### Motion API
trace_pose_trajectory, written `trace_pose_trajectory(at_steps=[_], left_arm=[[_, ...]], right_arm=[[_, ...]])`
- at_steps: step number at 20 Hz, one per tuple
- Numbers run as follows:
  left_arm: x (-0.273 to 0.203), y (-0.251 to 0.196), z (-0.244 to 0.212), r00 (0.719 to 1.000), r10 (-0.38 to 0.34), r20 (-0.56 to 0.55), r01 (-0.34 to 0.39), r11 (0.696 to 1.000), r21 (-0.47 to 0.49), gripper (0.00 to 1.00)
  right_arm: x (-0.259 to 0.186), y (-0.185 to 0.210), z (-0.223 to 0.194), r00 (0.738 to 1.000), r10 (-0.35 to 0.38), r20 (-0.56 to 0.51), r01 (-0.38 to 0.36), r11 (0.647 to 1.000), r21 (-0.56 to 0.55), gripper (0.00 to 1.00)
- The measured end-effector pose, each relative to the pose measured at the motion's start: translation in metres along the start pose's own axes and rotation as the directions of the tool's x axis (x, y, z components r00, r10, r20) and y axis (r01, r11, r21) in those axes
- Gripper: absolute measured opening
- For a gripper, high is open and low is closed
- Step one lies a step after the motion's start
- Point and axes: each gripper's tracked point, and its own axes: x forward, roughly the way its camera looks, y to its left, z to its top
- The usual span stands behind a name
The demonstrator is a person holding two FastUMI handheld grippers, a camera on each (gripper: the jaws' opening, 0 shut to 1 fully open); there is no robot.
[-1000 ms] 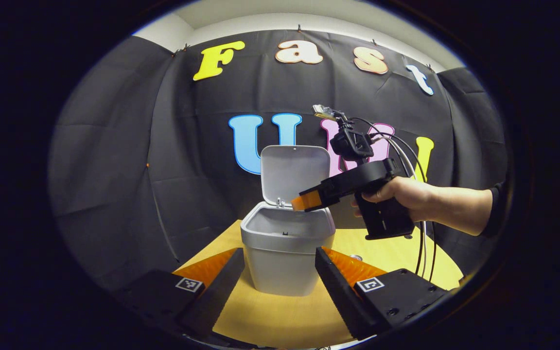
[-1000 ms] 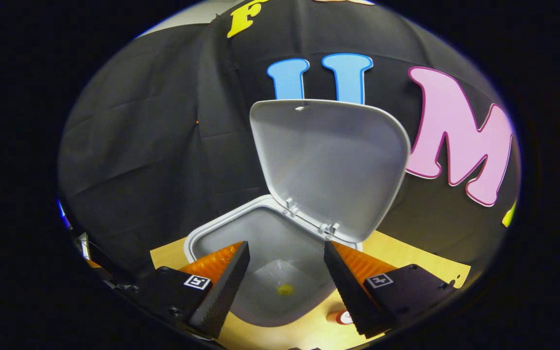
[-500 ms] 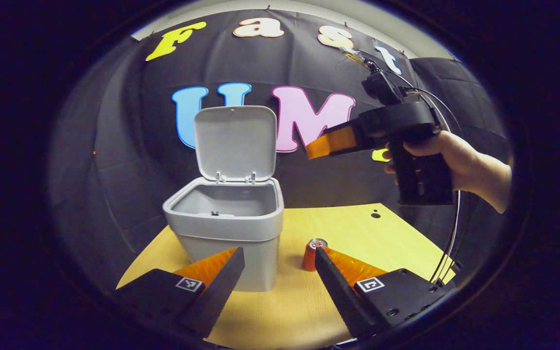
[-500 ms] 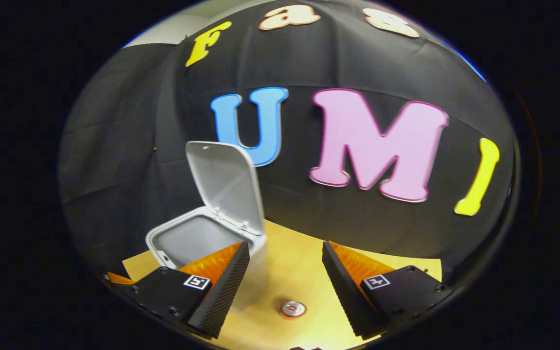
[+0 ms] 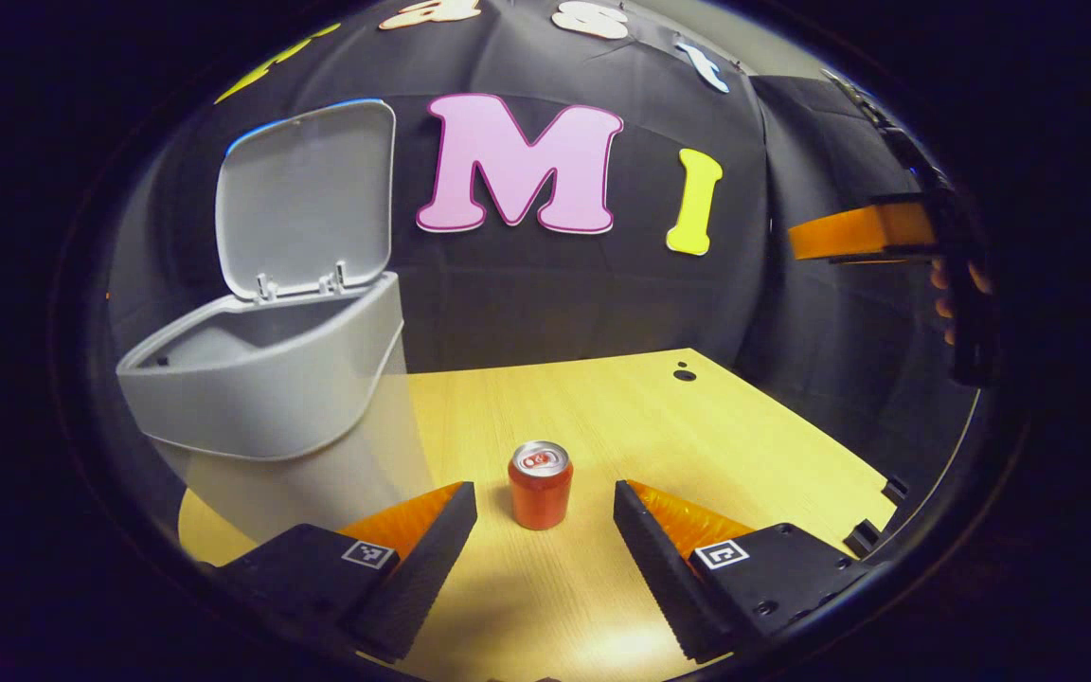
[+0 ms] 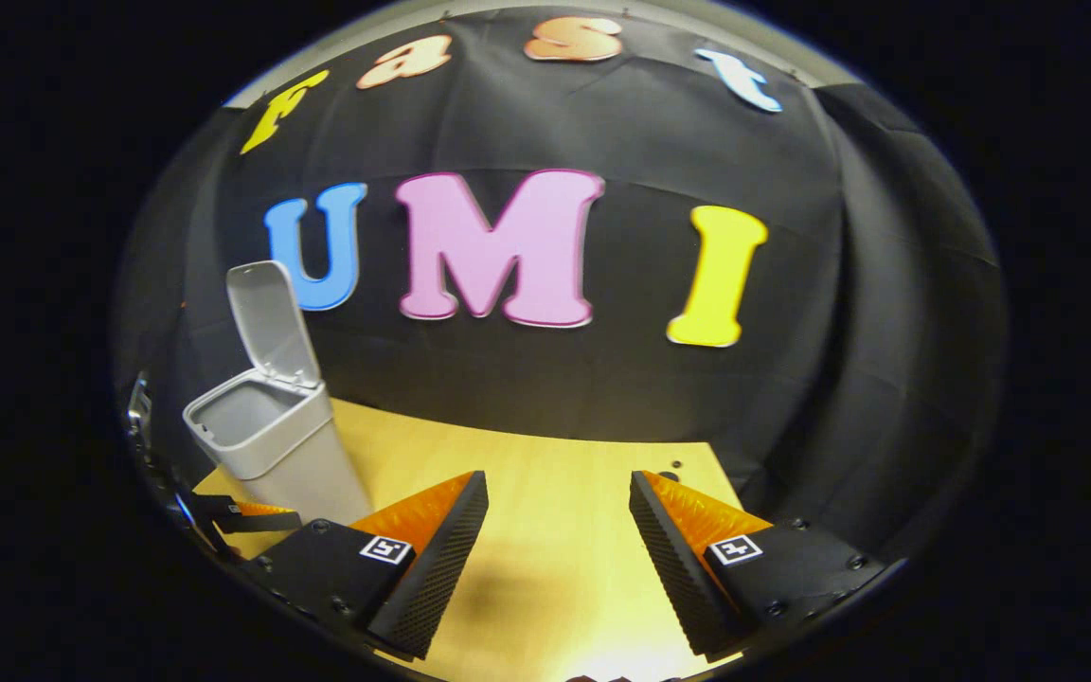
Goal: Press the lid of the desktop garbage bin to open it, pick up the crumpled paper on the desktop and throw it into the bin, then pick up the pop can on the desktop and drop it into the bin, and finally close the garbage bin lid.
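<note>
Since 1 s ago the right gripper (image 6: 553,554) has pulled away from over the bin and swung off to the side, while the left gripper (image 5: 545,559) has turned from facing the bin to facing the can.

Left gripper: fingers spread wide, holding nothing, low over the desktop (image 5: 697,426). The pop can (image 5: 540,484) stands upright just ahead, centred in the gap but not yet between the fingers, no contact. Bin (image 5: 266,379) sits to the left of the can, near but apart, lid (image 5: 304,194) tipped up and open.

Right gripper: also spread, empty, bare desktop (image 6: 545,474) ahead; bin (image 6: 266,436) far left w/ lid (image 6: 271,322) up. In the left gripper view it hangs high at the right edge (image 5: 863,233), level, a hand (image 5: 957,294) partly visible on the grip; hard to read more there.

Progress, judged: lid opened, done. No crumpled paper on the desktop, so prob. already binned, though the bin's inside isn't visible from here. Left: grab can, drop in bin, shut lid. Left gripper looks lined up for the can; needs to go fwd, then close.
</note>
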Motion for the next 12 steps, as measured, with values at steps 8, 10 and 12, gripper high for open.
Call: trace_pose_trajectory(at_steps=[8, 10, 12], left_arm=[[0.090, 0.006, -0.035, 0.998, 0.064, 0.011, -0.064, 0.998, -0.011, 0.99], [0.106, 0.005, -0.044, 0.998, 0.054, 0.010, -0.054, 0.998, -0.036, 0.99], [0.118, 0.006, -0.047, 0.998, 0.059, 0.021, -0.057, 0.995, -0.077, 0.99]], right_arm=[[-0.026, -0.099, -0.048, 0.966, -0.258, 0.028, 0.256, 0.965, 0.046, 0.97], [-0.029, -0.101, -0.061, 0.964, -0.265, 0.015, 0.264, 0.964, 0.022, 0.97], [-0.031, -0.098, -0.069, 0.966, -0.260, 0.013, 0.260, 0.966, -0.004, 0.97]])
